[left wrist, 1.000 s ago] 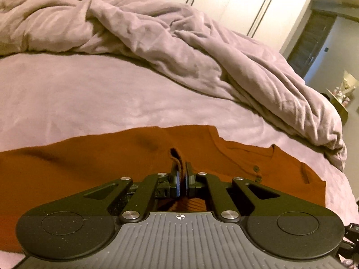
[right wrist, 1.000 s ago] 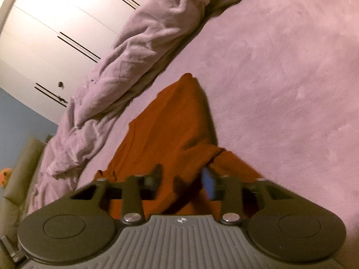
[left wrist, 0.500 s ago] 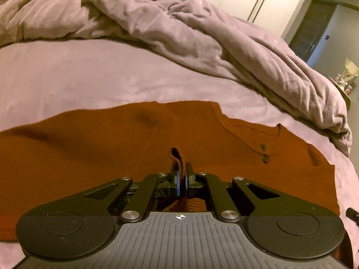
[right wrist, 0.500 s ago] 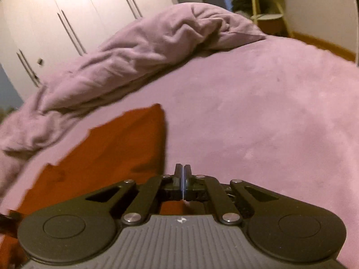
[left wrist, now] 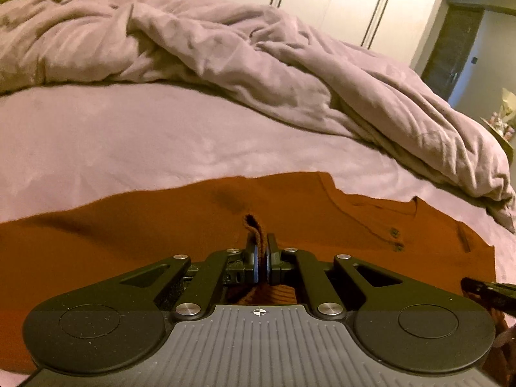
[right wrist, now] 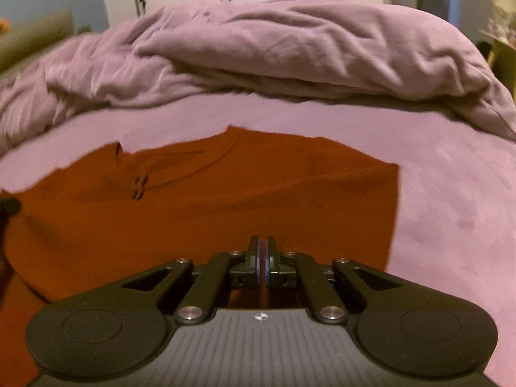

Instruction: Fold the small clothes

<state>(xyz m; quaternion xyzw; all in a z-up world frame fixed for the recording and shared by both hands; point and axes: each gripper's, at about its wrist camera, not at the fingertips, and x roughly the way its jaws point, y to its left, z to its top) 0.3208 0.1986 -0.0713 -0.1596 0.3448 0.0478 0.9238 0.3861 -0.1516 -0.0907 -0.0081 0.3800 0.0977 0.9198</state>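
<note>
- A rust-orange knit shirt (left wrist: 135,235) with a buttoned neck opening lies spread flat on the bed's mauve sheet (left wrist: 145,142), along the near edge of the bed.
- Two small dark buttons (left wrist: 394,233) sit on the shirt's placket, toward the right in the left wrist view; in the right wrist view the placket shows toward the left.
- The left gripper (left wrist: 262,251) has its jaws clamped on a pinched-up fold of the shirt's ribbed fabric; a little loop of cloth stands up just beyond the blue pads.
- The right gripper (right wrist: 262,251) has its jaws pressed together with a thin slit between the pads, and I cannot see any cloth caught there; it hangs over the near part of the shirt (right wrist: 225,213), close to the shirt's right edge.
- The right-hand side of the shirt ends in a straight edge with bare sheet (right wrist: 451,200) beyond it.
- A crumpled mauve duvet (left wrist: 258,64) is heaped across the far side of the bed, well apart from the shirt.
- Beyond the duvet stand white wardrobe doors with long dark handles (left wrist: 380,9).
- A black tip of the other tool pokes in at the right edge of the left wrist view.
</note>
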